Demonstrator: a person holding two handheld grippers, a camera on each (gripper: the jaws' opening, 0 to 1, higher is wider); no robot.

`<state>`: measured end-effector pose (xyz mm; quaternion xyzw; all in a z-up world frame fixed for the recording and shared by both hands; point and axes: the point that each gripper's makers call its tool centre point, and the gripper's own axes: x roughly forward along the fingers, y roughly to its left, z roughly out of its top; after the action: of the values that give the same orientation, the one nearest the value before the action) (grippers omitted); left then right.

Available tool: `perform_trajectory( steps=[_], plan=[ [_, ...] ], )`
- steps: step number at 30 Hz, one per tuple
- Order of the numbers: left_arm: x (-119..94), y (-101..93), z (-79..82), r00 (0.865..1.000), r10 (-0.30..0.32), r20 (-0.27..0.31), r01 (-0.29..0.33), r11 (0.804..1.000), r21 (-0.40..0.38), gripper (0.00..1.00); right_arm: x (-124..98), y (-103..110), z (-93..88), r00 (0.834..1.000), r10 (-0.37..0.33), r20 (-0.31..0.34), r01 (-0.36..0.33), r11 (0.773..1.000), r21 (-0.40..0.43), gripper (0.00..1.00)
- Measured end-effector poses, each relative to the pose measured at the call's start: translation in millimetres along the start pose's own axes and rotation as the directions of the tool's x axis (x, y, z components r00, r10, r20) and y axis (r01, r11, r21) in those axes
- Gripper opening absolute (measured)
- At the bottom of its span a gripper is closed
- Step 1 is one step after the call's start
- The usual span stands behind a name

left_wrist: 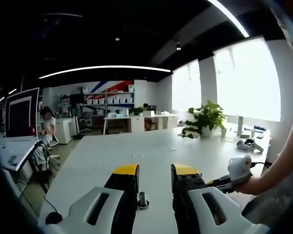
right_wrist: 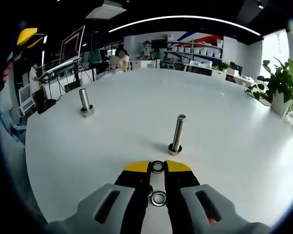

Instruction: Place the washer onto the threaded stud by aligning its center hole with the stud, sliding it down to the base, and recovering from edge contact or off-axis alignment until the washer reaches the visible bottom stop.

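The left gripper view sits low over the white table [left_wrist: 151,151], looking level along it toward the windows [left_wrist: 246,78] and shelves [left_wrist: 110,100], with a stud [left_wrist: 142,199] close between its own jaws. The right gripper view rides higher, tilted down at the table [right_wrist: 136,126], close to a near stud [right_wrist: 177,134] and farther from a second stud [right_wrist: 84,101]. Both views share the tabletop, the plant [left_wrist: 205,117] [right_wrist: 283,80] and the far shelves [right_wrist: 195,48].

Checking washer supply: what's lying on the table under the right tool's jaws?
Right tool: one washer between its tips, another washer on the table in the gap. Anything under the jaw bodies is covered.
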<state>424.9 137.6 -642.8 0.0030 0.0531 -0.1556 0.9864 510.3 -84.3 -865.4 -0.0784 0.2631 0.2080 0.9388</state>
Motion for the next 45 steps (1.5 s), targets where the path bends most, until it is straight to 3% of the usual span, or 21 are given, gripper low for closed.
perform_trajectory(
  steps=[31,45],
  plan=[
    [-0.3,-0.3,2.7,1.000,-0.001,0.011,0.001,1.000,0.000,0.24,-16.2,-6.2,25.1,0.999,-0.018,0.029,0.019,0.999,-0.026,0.13],
    [-0.3,-2.2,4.9,1.000,-0.008,0.019,0.008,1.000,0.000,0.24,-28.5,-15.6,54.7,0.997,-0.038,0.069,0.042,0.998,-0.051,0.13]
  ],
)
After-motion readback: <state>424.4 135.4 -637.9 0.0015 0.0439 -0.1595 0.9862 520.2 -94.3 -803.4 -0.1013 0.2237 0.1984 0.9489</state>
